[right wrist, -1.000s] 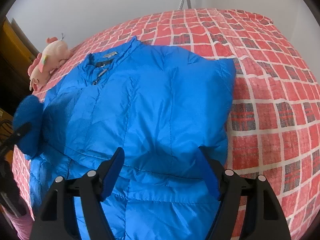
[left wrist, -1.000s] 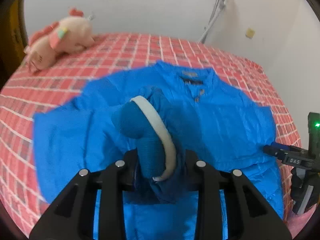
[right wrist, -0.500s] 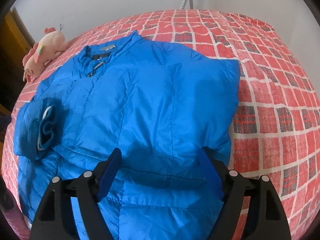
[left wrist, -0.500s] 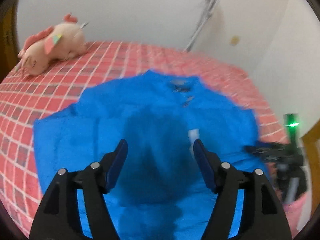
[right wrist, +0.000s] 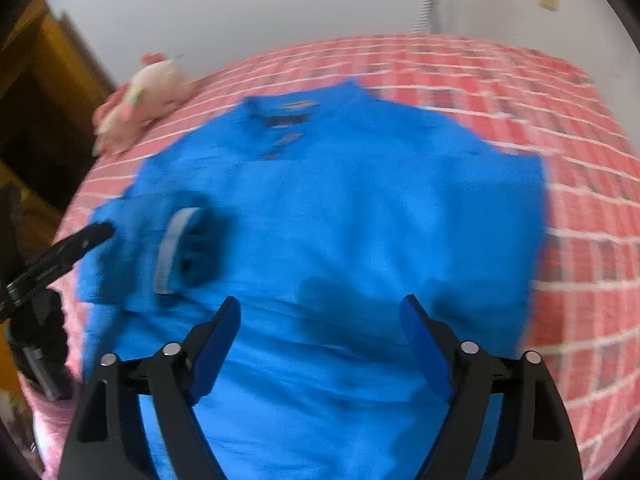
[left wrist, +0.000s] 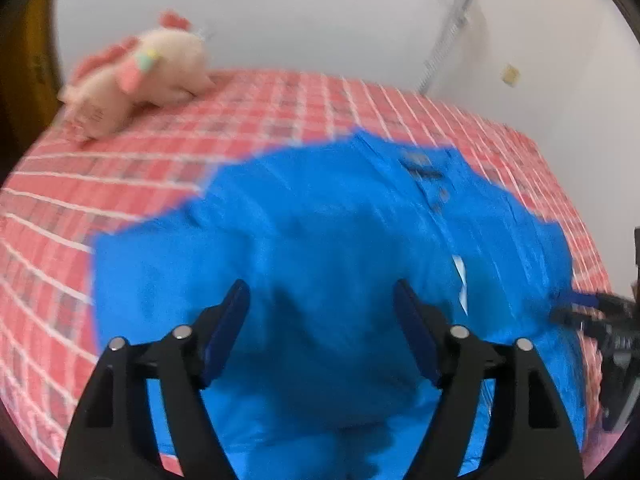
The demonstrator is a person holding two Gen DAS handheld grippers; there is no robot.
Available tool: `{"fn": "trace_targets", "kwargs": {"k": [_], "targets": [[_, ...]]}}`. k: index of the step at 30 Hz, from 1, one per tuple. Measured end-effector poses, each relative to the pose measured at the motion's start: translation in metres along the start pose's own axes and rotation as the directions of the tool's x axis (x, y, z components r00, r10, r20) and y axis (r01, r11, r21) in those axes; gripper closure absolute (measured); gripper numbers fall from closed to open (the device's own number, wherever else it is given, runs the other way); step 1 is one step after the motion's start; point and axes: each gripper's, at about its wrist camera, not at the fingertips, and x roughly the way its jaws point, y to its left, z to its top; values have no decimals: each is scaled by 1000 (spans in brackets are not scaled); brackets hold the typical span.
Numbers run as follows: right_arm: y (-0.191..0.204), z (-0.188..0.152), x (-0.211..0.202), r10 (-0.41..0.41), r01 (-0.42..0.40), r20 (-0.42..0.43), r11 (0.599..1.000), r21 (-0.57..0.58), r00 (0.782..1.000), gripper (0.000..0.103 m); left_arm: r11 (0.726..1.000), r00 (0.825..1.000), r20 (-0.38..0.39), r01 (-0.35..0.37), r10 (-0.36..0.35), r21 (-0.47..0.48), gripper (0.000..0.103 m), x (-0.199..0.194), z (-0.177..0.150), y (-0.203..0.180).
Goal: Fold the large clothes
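A bright blue puffer jacket (left wrist: 340,240) lies front-up on the bed, collar at the far side; it also fills the right wrist view (right wrist: 360,208). One sleeve is folded in over the body, its cuff (right wrist: 180,248) with a pale lining band lying on the jacket's left part. My left gripper (left wrist: 320,304) is open and empty above the jacket's lower half. My right gripper (right wrist: 320,312) is open and empty above the lower half too. Each gripper shows at the edge of the other's view. Both views are motion-blurred.
The bed has a red and white checked cover (left wrist: 120,168). A pink and cream plush toy (left wrist: 136,80) lies at the far left corner. White walls stand behind, with a metal pole (left wrist: 452,28) and a socket (left wrist: 510,74). A brown wooden door (right wrist: 44,92) is left.
My left gripper let go of the sleeve cuff and opened; the cuff now lies on the jacket. Both grippers have shifted over the jacket and the views have swung.
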Motion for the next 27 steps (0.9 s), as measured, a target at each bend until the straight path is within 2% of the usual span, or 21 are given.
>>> {"fn": "trace_targets", "kwargs": {"k": [4, 8, 9, 10, 12, 13, 16, 22, 27], "targets": [[41, 25, 34, 112, -113, -84, 994, -11, 990, 19, 999, 1000, 20, -2, 2, -44, 27, -12, 6, 14], [70, 35, 70, 170, -171, -158, 985, 2, 973, 20, 997, 1000, 22, 5, -4, -78, 27, -16, 7, 24], [74, 35, 73, 178, -180, -161, 984, -1, 971, 31, 997, 1000, 25, 8, -6, -82, 27, -17, 7, 25], [80, 35, 78, 170, -174, -166, 985, -11, 971, 54, 996, 1000, 27, 10, -7, -87, 27, -18, 6, 27], [83, 30, 79, 182, -187, -158, 982, -18, 971, 71, 995, 1000, 28, 13, -10, -95, 27, -18, 8, 27], [83, 27, 74, 187, -193, -139, 981, -31, 973, 77, 995, 1000, 28, 15, -12, -98, 27, -18, 8, 28], [69, 27, 55, 204, -205, -94, 979, -2, 975, 83, 994, 999, 29, 19, -16, -105, 27, -19, 8, 29], [15, 28, 2, 99, -102, 45, 993, 63, 994, 84, 996, 999, 43, 5, -2, -88, 27, -21, 8, 25], [-38, 22, -32, -30, 12, 113, 989, 149, 993, 84, 998, 1000, 25, -8, 10, -58, 27, -11, 6, 17]]}}
